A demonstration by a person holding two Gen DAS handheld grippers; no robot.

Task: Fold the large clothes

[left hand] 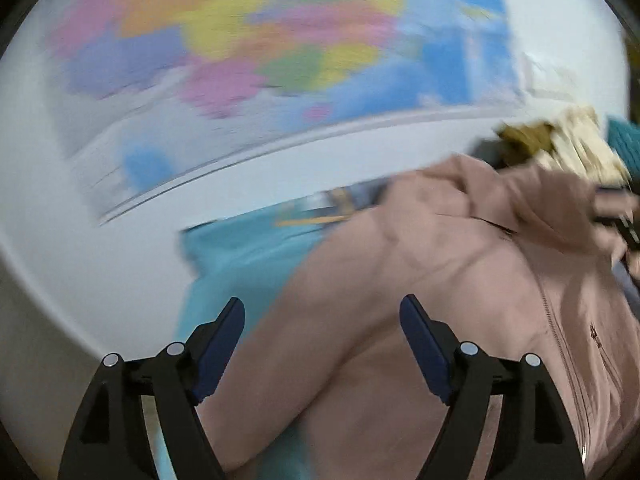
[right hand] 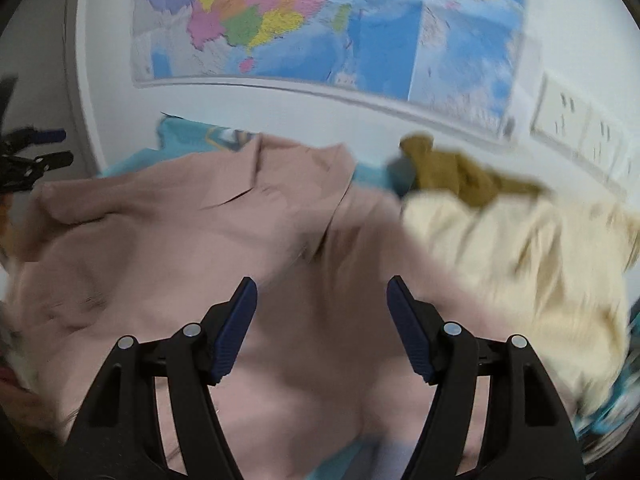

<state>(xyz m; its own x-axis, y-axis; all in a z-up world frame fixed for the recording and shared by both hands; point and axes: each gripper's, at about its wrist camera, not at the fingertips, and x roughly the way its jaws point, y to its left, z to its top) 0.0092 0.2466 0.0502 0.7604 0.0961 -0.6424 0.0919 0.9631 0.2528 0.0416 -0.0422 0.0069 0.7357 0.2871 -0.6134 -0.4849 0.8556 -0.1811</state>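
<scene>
Left claw point(left hand: 322, 312) spread above soft, creased pink jacket point(left hand: 420, 280), fluffy cream garment point(right hand: 520, 248) beside

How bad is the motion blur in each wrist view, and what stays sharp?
Left wrist: heavy streaking across the wall map and pink zip jacket; only the left gripper is crisp. Right wrist: milder, map regions readable, cream garment smeared, right gripper sharp. Both show fisheye curvature.

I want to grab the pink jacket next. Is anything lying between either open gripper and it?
Nothing visible does. The pink jacket lies bare below the right gripper and the left gripper, both open and empty. The cream garment sits beside it, to the right, overlapping only its edge.
</scene>
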